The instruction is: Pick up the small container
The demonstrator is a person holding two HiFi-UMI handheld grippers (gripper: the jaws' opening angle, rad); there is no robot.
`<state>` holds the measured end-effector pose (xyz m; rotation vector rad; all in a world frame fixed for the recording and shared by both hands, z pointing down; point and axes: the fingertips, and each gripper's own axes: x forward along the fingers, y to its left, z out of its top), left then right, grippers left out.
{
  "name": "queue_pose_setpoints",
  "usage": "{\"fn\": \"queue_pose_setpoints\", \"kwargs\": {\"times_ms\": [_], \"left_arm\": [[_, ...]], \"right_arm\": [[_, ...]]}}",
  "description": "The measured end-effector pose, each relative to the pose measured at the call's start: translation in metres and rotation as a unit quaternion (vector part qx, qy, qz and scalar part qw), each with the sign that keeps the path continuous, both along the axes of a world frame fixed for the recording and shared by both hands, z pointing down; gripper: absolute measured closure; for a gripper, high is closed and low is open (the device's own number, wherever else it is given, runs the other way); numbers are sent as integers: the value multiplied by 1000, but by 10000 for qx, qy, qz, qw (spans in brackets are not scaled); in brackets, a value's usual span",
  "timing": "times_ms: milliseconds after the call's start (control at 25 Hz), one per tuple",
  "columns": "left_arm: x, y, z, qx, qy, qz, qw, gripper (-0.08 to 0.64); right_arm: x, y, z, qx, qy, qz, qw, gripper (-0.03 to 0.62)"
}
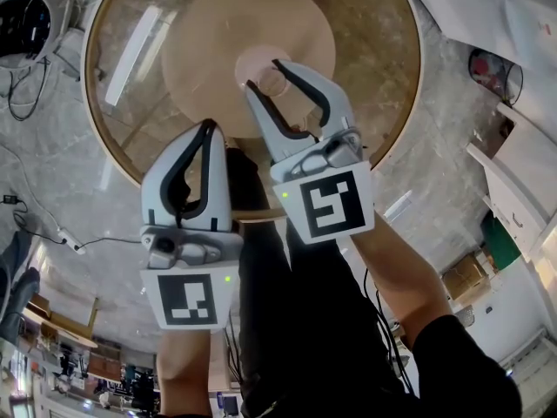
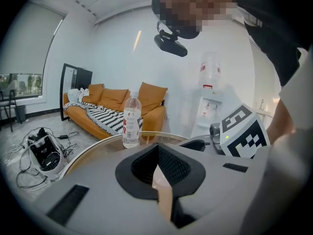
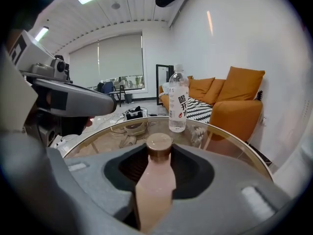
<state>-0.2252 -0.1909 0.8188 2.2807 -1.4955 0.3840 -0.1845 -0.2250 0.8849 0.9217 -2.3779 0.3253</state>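
The small container (image 1: 271,78) is a pale pink bottle with a brown cap (image 3: 159,146), standing near the middle of the round glass table (image 1: 365,59). My right gripper (image 1: 264,74) reaches over the table, and its jaws hug both sides of the bottle body (image 3: 155,190). My left gripper (image 1: 207,129) hovers at the table's near rim, to the left of the right one, with its jaws together and nothing between them. In the left gripper view the left gripper (image 2: 159,153) points across the table (image 2: 98,148).
A clear water bottle (image 3: 178,102) (image 2: 131,121) stands upright on the table's far side. Behind it is an orange sofa (image 3: 234,106) (image 2: 112,106). A device with cables (image 1: 26,24) lies on the floor at left, and white cabinets (image 1: 522,181) stand at right.
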Motion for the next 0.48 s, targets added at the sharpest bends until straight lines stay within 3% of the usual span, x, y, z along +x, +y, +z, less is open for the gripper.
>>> {"fn": "queue_pose_setpoints", "kwargs": {"times_ms": [480], "left_arm": [[1, 1, -48, 49, 6, -112, 9999, 554]], "right_arm": [[10, 1, -51, 16, 68, -98, 9999, 454]]}}
